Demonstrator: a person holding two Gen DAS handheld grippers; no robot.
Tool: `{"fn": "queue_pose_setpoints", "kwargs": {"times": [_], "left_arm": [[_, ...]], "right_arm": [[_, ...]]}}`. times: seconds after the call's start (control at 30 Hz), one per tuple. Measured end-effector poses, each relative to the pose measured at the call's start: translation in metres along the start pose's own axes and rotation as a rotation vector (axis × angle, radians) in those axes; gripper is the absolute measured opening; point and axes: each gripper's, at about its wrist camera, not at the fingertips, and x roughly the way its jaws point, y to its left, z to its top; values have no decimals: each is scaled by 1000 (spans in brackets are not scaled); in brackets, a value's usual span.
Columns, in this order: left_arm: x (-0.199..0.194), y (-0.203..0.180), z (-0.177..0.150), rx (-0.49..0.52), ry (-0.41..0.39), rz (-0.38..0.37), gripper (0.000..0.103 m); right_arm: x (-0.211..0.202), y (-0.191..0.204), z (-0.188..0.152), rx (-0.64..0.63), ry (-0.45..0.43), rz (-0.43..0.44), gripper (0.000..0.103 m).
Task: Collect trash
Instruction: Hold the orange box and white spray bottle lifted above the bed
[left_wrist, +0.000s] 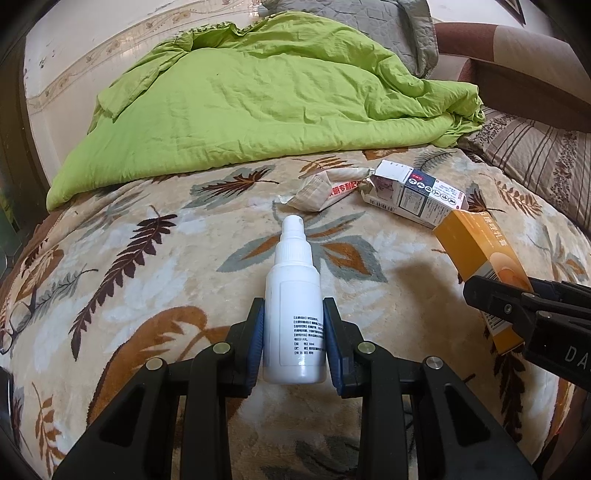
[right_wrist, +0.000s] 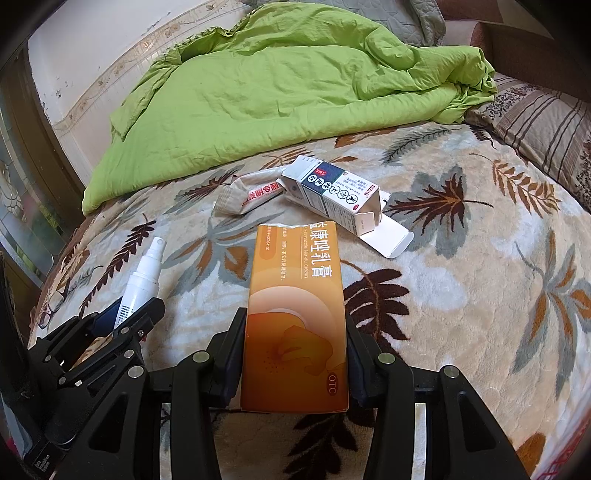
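Mid-collection: left tongs (left_wrist: 293, 343) pinching the white spray bottle (left_wrist: 295, 314), right tongs (right_wrist: 295, 354) clamping the orange cream box (right_wrist: 295, 321), both above the bed (right_wrist: 461, 295); next needs a bin, none visible, with crumpled packet (right_wrist: 247, 194) and torn carton (right_wrist: 332, 195) left at far centre.

White spray bottle (left_wrist: 295, 306), orange carton (right_wrist: 295, 317), lime-green quilt (left_wrist: 251, 96), leaf-patterned beige blanket (left_wrist: 147, 266)

The left gripper (left_wrist: 294, 343) is squeezed tight on a white bottle (left_wrist: 293, 314). The right gripper (right_wrist: 295, 358) is squeezed tight on an orange box (right_wrist: 295, 325). The two grippers sit side by side, both pointing forward.
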Motion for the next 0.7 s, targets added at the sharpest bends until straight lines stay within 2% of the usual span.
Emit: {"fn": "queue_pose_setpoints", "kwargs": {"times": [0.7], "left_arm": [[-2, -2, 0, 7, -3, 1, 29]], "right_arm": [[0, -1, -1, 3, 0, 1, 50]]}}
